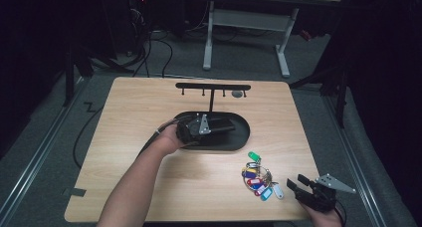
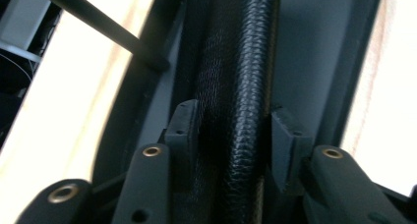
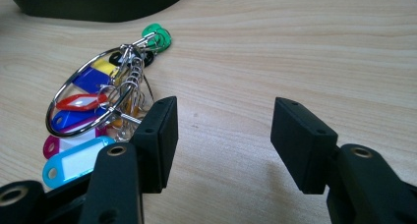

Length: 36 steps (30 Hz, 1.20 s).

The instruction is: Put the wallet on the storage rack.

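A black oval tray (image 1: 242,139) sits mid-table, with a thin post (image 1: 211,100) rising to a crossbar of hooks (image 1: 213,86). My left gripper (image 1: 225,126) lies low over the tray, shut on a black leather-textured item (image 2: 246,86) seen edge-on between its pads (image 2: 183,128). The post (image 2: 108,30) crosses the upper left of the left gripper view. A ring of keys with coloured tags (image 1: 259,179) lies on the wood near the front right. My right gripper (image 1: 297,181) rests just right of it, open, nothing between its fingers (image 3: 223,135); the key ring (image 3: 98,106) is beside its left finger.
A small grey round thing (image 1: 237,93) sits by the right end of the crossbar. The wooden table (image 1: 149,112) ends close behind the stand and just under the right gripper. A white-legged desk (image 1: 244,33) and cables stand on the floor beyond.
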{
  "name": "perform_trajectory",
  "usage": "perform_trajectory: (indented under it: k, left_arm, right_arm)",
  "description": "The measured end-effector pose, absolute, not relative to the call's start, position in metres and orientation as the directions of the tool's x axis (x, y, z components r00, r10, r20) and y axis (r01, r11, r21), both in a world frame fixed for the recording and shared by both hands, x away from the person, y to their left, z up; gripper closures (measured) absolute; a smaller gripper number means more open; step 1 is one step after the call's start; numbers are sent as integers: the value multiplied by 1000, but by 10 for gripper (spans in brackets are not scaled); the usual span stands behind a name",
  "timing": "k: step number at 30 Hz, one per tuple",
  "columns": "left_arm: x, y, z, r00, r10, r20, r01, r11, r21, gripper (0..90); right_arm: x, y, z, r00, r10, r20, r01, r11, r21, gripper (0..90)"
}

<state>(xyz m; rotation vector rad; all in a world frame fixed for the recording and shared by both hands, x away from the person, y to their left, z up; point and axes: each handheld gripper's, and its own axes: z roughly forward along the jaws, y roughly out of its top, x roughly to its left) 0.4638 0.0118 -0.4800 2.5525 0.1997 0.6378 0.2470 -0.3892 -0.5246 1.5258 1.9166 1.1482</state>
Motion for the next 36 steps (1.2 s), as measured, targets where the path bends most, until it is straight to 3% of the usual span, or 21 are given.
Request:
perform_trajectory:
  k: [10, 14, 19, 26, 36]
  left_arm:
    - [463, 12, -477, 891, 296, 343, 88, -856, 509, 536]
    - [462, 13, -476, 899, 306, 315, 107, -849, 518, 474]
    - [461, 19, -472, 884, 392, 255, 183, -792, 583, 490]
    - [451, 22, -464, 878, 418, 233, 198, -761, 618, 492]
    - [421, 41, -463, 824, 525, 212, 250, -673, 696, 484]
  right_arm:
    - [246, -389, -520, -299, 944, 136, 567, 62, 821, 441]
    - [248, -390, -521, -299, 945, 134, 568, 63, 821, 441]
    - [247, -390, -520, -300, 943, 142, 566, 56, 823, 442]
    - [248, -389, -520, -308, 942, 137, 565, 64, 823, 462]
    - [249, -386, -518, -327, 935, 140, 562, 73, 824, 478]
